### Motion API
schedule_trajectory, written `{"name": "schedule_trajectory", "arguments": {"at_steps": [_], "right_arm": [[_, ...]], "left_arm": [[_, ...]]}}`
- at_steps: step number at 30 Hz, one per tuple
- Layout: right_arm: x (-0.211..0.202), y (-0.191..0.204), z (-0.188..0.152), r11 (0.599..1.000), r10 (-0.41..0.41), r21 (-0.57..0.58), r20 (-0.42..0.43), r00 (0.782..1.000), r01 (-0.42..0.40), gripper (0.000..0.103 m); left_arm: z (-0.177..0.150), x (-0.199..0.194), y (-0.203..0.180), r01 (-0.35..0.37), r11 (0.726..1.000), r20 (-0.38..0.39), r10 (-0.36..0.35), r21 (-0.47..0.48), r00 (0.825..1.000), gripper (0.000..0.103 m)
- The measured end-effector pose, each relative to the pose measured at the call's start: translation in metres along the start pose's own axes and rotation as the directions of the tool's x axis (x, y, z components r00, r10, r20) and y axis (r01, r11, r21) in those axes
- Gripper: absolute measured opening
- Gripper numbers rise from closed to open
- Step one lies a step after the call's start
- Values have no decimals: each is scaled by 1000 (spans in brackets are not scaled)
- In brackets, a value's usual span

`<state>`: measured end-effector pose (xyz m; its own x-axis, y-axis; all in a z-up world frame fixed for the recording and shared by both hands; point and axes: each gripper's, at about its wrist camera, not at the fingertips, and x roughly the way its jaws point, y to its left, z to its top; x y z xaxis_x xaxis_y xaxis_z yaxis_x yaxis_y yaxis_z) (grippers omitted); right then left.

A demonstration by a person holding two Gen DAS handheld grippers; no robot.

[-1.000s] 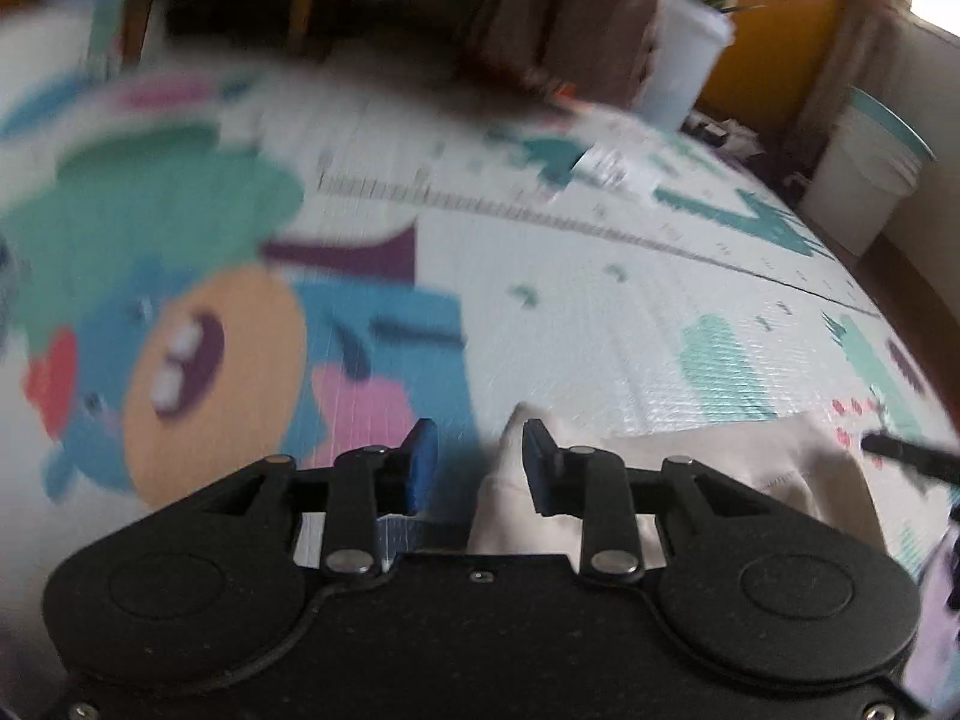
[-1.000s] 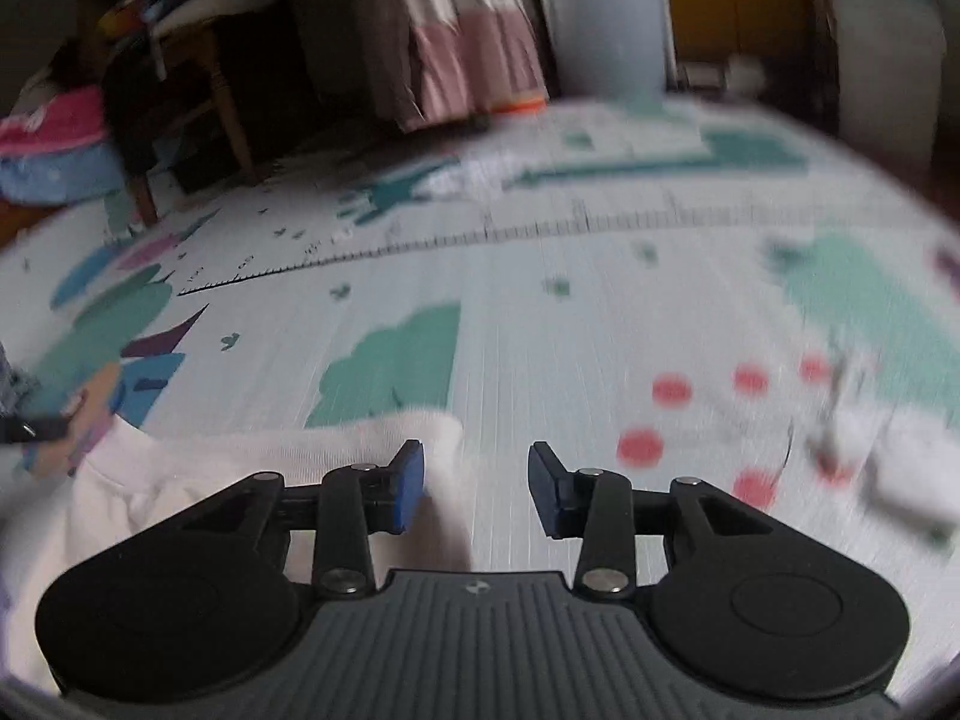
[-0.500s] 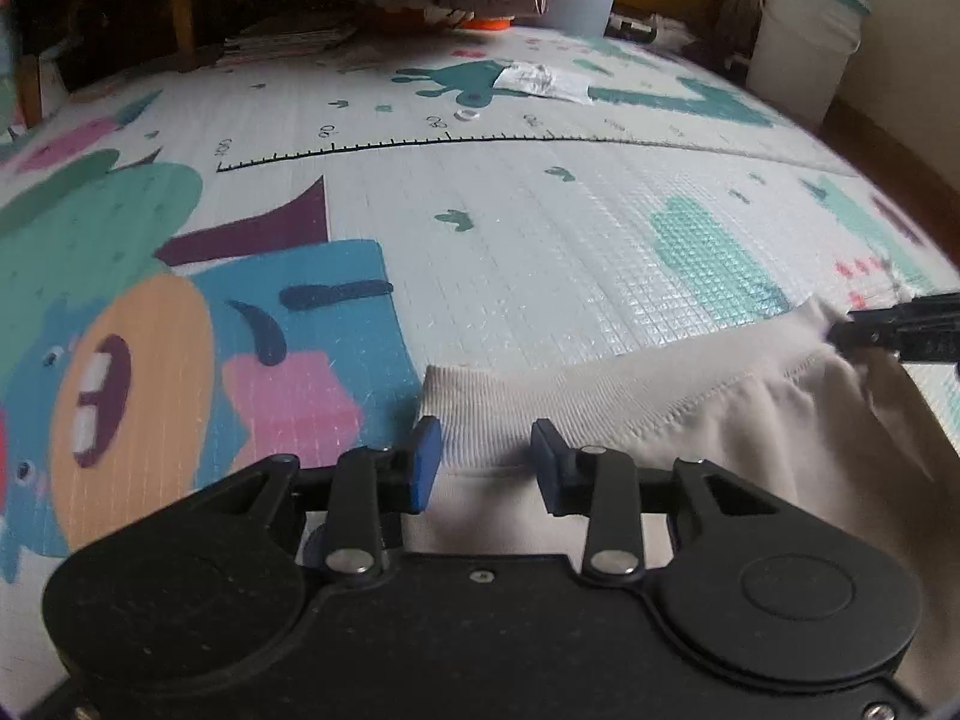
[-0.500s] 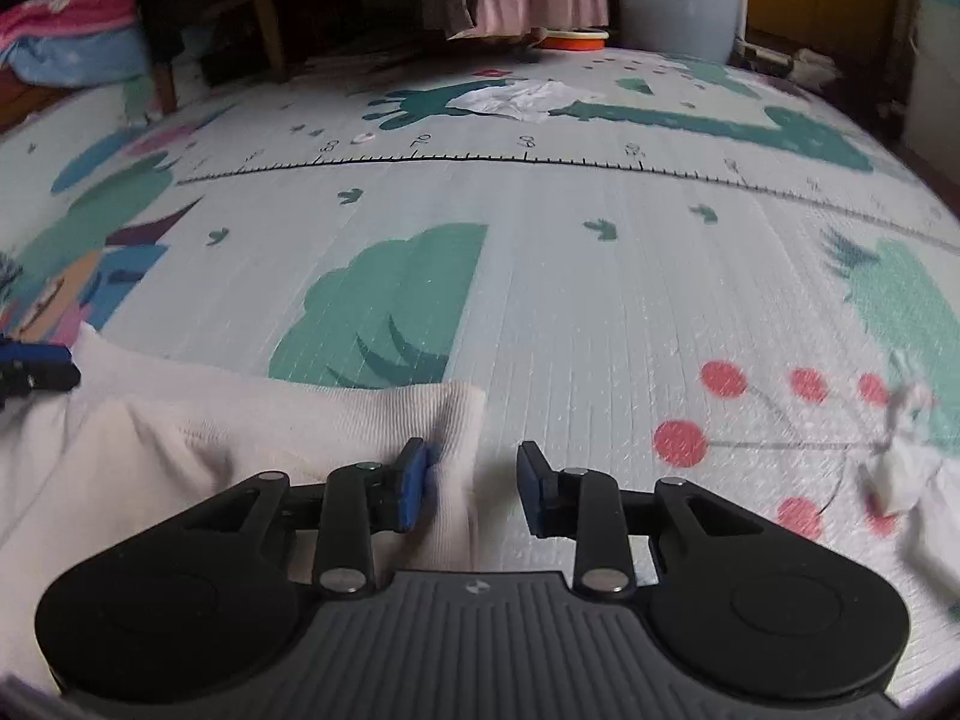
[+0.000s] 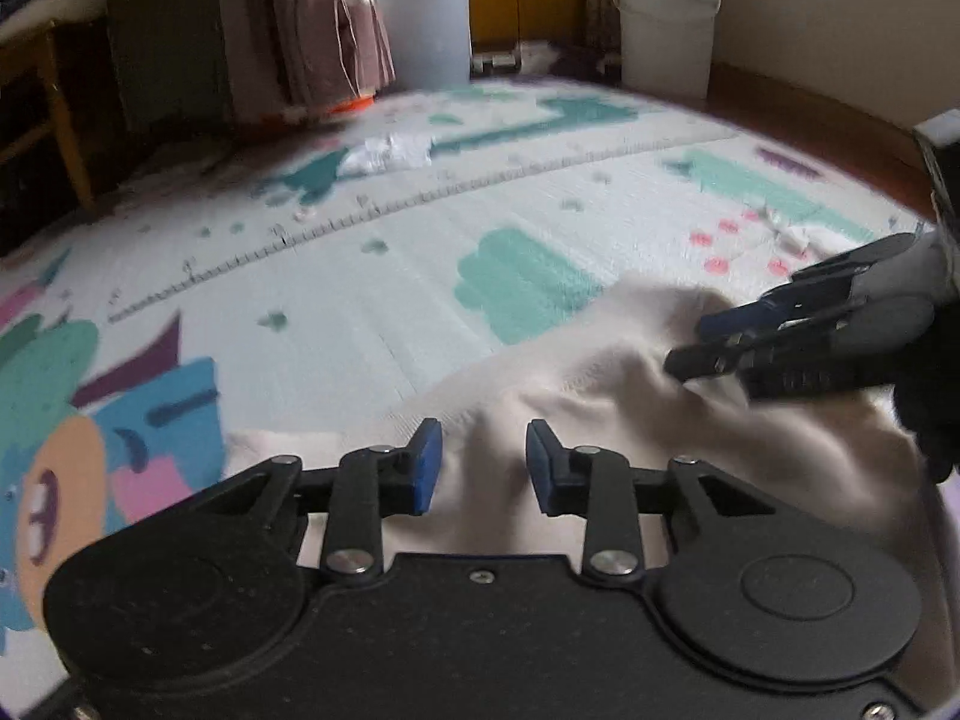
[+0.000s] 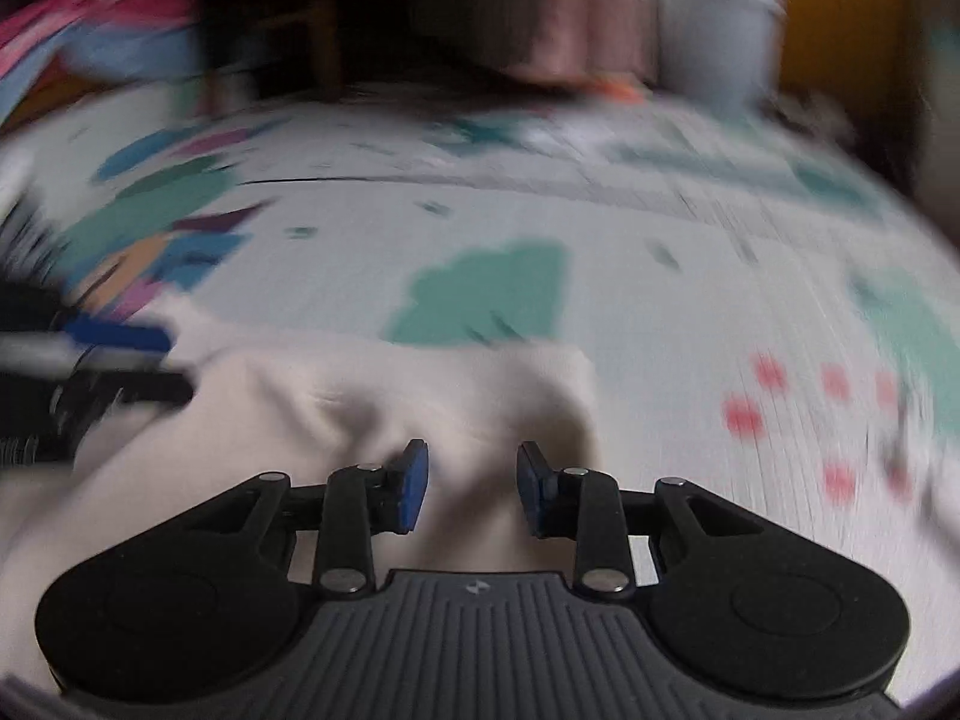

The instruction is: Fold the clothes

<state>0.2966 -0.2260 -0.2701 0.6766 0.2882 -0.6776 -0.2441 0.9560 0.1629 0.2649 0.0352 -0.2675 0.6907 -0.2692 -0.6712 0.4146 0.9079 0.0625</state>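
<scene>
A cream garment (image 5: 600, 372) lies rumpled on the patterned play mat (image 5: 420, 276), its ribbed edge facing away from me. My left gripper (image 5: 483, 468) hangs over the garment's near left part. Its jaws are closing slightly, with a rise of fabric between the blue pads that is not clamped. In the right wrist view my right gripper (image 6: 468, 480) sits over the cloth (image 6: 360, 384) near its far right corner. Its jaws are closing around a raised fold and are still apart. Each gripper shows in the other's view: the right gripper (image 5: 696, 348) and the left gripper (image 6: 120, 360).
Two white buckets (image 5: 423, 18) (image 5: 666, 30) stand beyond the mat by a curtain (image 5: 324, 18). Crumpled white paper (image 5: 390, 153) lies far back on the mat, with a small white scrap (image 5: 792, 234) at the right. A wooden chair leg (image 5: 60, 120) stands at the left, and piled clothes (image 6: 90, 30) behind it.
The left gripper slid right along the garment, and the flat ribbed edge has bunched and risen toward the right gripper. The right gripper sank onto the cloth's corner with narrower jaws.
</scene>
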Motion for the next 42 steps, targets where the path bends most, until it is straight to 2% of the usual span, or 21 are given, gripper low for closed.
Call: {"name": "schedule_trajectory", "arguments": {"at_steps": [2, 6, 9, 11, 13, 14, 15, 17, 18, 19, 21, 24, 28, 31, 33, 35, 37, 40, 42], "right_arm": [[0, -18, 1, 996, 14, 90, -1, 1000, -13, 20], [-8, -34, 8, 991, 20, 129, 3, 1000, -20, 20], [-19, -40, 6, 989, 16, 143, 32, 999, -21, 21], [-24, -41, 1, 992, 27, 124, 43, 999, -32, 22], [-16, -38, -7, 998, 10, 69, -9, 1000, -9, 22], [-15, -35, -11, 999, 3, 44, -12, 1000, -2, 22], [-16, -33, -12, 1000, -2, 25, -7, 1000, 2, 22], [-19, -30, -8, 1000, -23, 21, -12, 1000, 23, 23], [-24, -26, -6, 1000, -27, 15, 2, 1000, 27, 23], [-32, -21, -6, 1000, -24, 4, 22, 999, 24, 23], [-50, -5, -11, 999, -21, -38, 45, 999, 23, 31], [-76, 35, -33, 993, 7, -122, 44, 999, -2, 32], [-107, 107, -80, 970, 94, -226, 10, 996, -89, 32], [-129, 158, -115, 942, 150, -298, -39, 988, -155, 31], [-137, 183, -139, 925, 159, -334, -98, 982, -183, 31], [-144, 196, -162, 920, 149, -345, -129, 980, -186, 32], [-154, 202, -172, 916, 121, -369, -114, 986, -155, 32], [-168, 193, -164, 934, 111, -327, -115, 987, -143, 32], [-176, 175, -159, 971, 44, -231, -101, 994, -67, 32]], "left_arm": [[-3, 15, 4, -3, 1000, -62, 2, -11, 998, 35], [9, 7, 12, 26, 999, -100, -30, -41, 995, 35], [0, -29, 27, 50, 988, 12, -48, -148, 999, 35], [-11, -47, 47, 31, 972, 60, -18, -235, 998, 35], [-22, -44, 64, -36, 964, -5, 36, -264, 999, 35], [-28, -36, 71, -72, 961, -69, 56, -266, 996, 35], [-34, -30, 77, -80, 961, -101, 55, -263, 993, 36], [-36, -31, 83, -70, 966, -94, 48, -248, 994, 36], [-35, -38, 85, -85, 963, -78, 67, -256, 995, 35], [-35, -50, 89, -86, 953, -36, 79, -290, 996, 36], [-43, -75, 96, -68, 932, 24, 82, -355, 996, 36], [-64, -107, 87, -64, 937, 50, 87, -343, 995, 36], [-98, -141, 54, -41, 957, 46, 56, -287, 997, 36], [-122, -151, 32, -22, 958, 11, 26, -285, 1000, 36], [-136, -155, 20, -28, 964, -25, 22, -263, 999, 36], [-151, -154, 9, -42, 976, -66, 29, -216, 997, 37], [-159, -157, 4, -49, 984, -46, 42, -174, 998, 39], [-153, -162, 11, -33, 974, -59, 20, -226, 998, 39], [-150, -165, 15, -13, 970, -61, -1, -241, 998, 39]]}}
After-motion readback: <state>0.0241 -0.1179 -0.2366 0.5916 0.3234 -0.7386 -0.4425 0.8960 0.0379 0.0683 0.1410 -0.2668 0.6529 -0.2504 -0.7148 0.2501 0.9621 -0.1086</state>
